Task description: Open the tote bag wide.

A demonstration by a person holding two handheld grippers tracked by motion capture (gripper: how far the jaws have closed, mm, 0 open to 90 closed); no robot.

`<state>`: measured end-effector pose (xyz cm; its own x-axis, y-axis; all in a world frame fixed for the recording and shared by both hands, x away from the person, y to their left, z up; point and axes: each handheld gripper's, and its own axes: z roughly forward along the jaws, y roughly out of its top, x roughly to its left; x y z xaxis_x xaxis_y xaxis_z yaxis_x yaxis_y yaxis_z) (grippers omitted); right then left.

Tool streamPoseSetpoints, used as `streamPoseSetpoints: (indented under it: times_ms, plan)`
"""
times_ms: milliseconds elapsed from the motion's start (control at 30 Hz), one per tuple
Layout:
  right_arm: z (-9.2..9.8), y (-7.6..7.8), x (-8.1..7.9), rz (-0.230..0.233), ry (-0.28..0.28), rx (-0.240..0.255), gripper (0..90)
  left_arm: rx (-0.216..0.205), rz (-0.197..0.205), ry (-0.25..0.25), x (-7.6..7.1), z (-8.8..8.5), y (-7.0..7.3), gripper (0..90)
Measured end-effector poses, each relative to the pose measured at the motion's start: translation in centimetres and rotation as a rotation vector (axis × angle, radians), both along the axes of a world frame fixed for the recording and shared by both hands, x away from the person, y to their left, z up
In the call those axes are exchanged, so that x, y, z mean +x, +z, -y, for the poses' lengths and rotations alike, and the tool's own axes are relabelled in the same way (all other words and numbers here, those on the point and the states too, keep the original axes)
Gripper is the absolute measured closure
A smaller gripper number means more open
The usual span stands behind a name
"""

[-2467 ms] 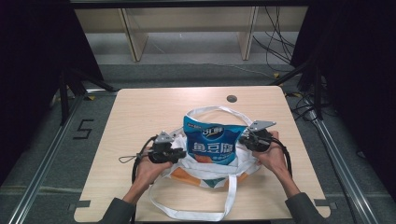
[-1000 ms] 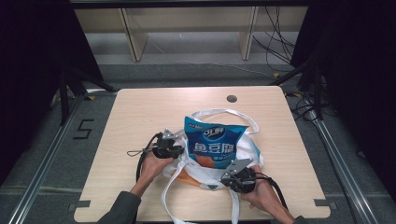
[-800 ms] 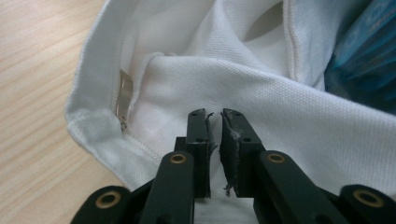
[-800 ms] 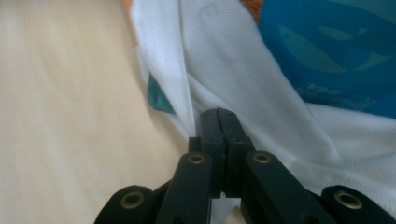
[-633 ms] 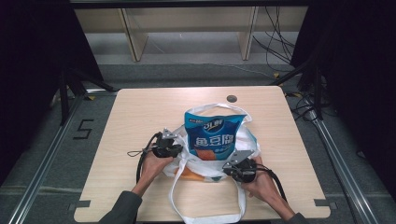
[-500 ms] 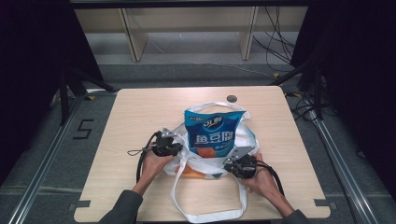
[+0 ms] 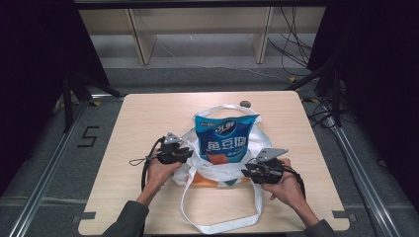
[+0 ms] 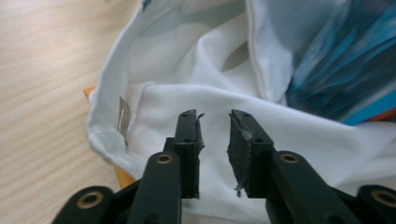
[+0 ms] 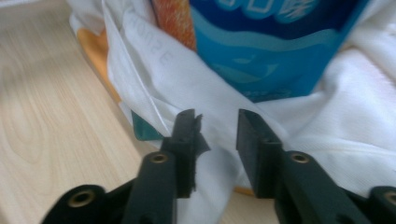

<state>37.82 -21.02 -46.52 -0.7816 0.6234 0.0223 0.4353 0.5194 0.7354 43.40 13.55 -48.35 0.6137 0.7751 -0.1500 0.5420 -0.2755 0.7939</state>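
A white tote bag [image 7: 217, 170] lies slumped in the middle of the table with a blue snack bag [image 7: 225, 138] standing in it. My left gripper [image 7: 188, 155] is at the tote's left side. Its jaws have just been opening and stand a little apart [image 8: 214, 116] over the white cloth [image 8: 187, 70], not pinching it. My right gripper [image 7: 245, 173] is at the tote's front right. Its jaws have just been opening too and stand open [image 9: 217, 116], with white cloth [image 9: 364, 116] behind the gap and the snack bag [image 9: 275, 46] just beyond.
The tote's long handle loop [image 7: 222, 224] lies spread toward the front edge of the wooden table [image 7: 148, 113]. A small dark round spot [image 7: 244, 103] sits near the far edge. Pale shelving [image 7: 197, 29] stands beyond the table.
My right gripper has moved a little to the right and away from the table's front edge, closer to the snack bag. The handle loop has settled flatter on the table. The left hand has stayed put.
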Motion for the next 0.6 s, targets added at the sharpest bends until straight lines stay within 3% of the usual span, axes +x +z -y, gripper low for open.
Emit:
streamPoseSetpoints:
  times_ms: [133,200,233,400,467,533,567,600]
  plan:
    - [1.3,0.4,-0.4,0.025,-0.029,0.023,58.8,-0.076,0.011,0.007,-1.2,-0.7,1.3,59.2]
    - [1.4,0.5,-0.4,0.02,-0.037,0.026,56.5,-0.066,0.015,-0.002,-1.5,-0.9,1.5,56.2]
    - [1.6,0.5,-0.5,0.014,-0.052,0.036,54.1,-0.079,0.021,0.009,-1.9,-0.9,1.7,53.6]
    - [2.7,0.7,-0.9,0.055,-0.108,0.064,48.2,-0.062,0.036,-0.009,-4.0,-1.4,2.2,46.0]
    - [3.2,0.7,-1.8,0.024,-0.144,0.073,45.3,-0.081,0.048,-0.006,-5.4,-1.8,2.3,41.3]
    - [3.5,0.6,-1.9,0.041,-0.144,0.068,44.8,-0.083,0.058,-0.008,-5.8,-2.0,2.3,40.4]
    - [3.6,0.6,-2.3,0.024,-0.168,0.082,44.5,-0.079,0.057,-0.008,-6.3,-2.2,2.2,39.9]
    - [4.2,0.5,-2.7,0.053,-0.161,0.077,43.6,-0.083,0.056,0.0,-6.8,-2.3,2.0,38.6]
